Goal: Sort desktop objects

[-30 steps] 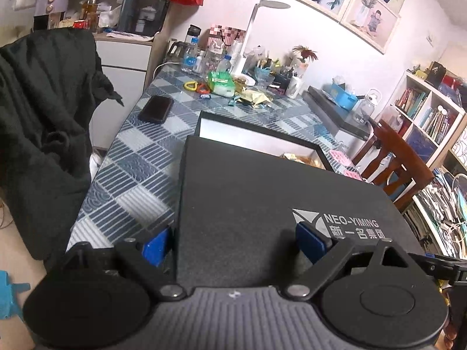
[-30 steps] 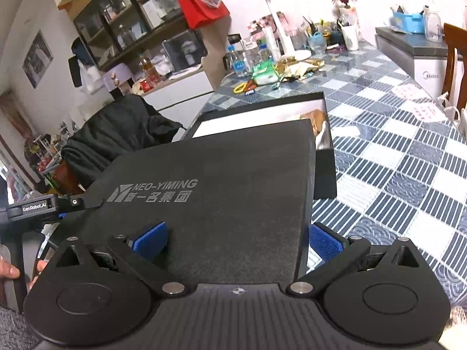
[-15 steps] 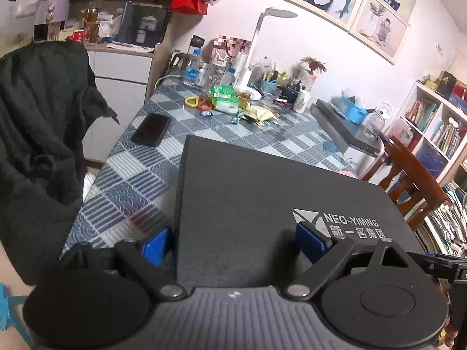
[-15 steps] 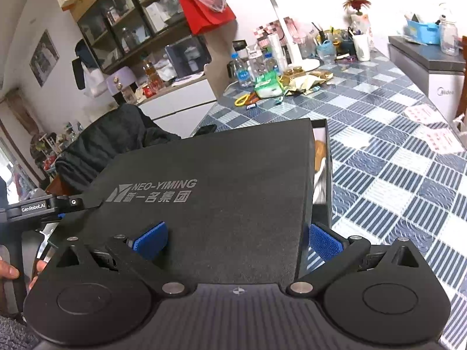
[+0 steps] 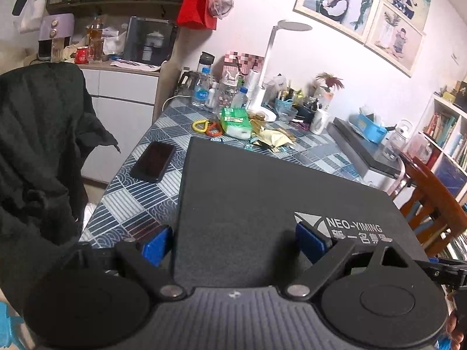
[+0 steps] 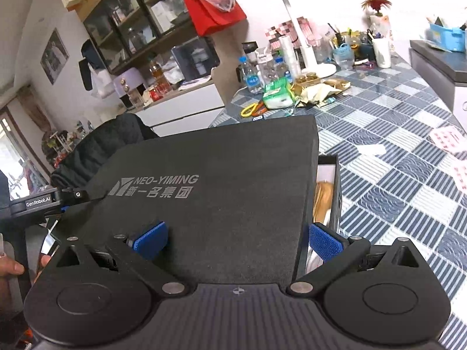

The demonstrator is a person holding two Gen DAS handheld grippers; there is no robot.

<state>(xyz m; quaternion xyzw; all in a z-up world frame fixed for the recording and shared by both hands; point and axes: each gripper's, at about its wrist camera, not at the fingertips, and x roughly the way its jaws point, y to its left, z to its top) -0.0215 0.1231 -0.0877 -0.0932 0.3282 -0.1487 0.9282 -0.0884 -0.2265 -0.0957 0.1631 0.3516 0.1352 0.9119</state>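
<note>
Black and matte, the box lid (image 5: 262, 204) lies flat over the box (image 6: 335, 180), its long axis running between my two tools, logo end toward the right. My left tool (image 5: 233, 245) pinches one short edge, one blue pad above and one below; my right tool (image 6: 238, 237) pinches the opposite edge likewise. Only a sliver of the box's interior shows at the right; its tan contents are hard to make out. A phone (image 5: 153, 161) lies on the bench (image 5: 131, 201).
</note>
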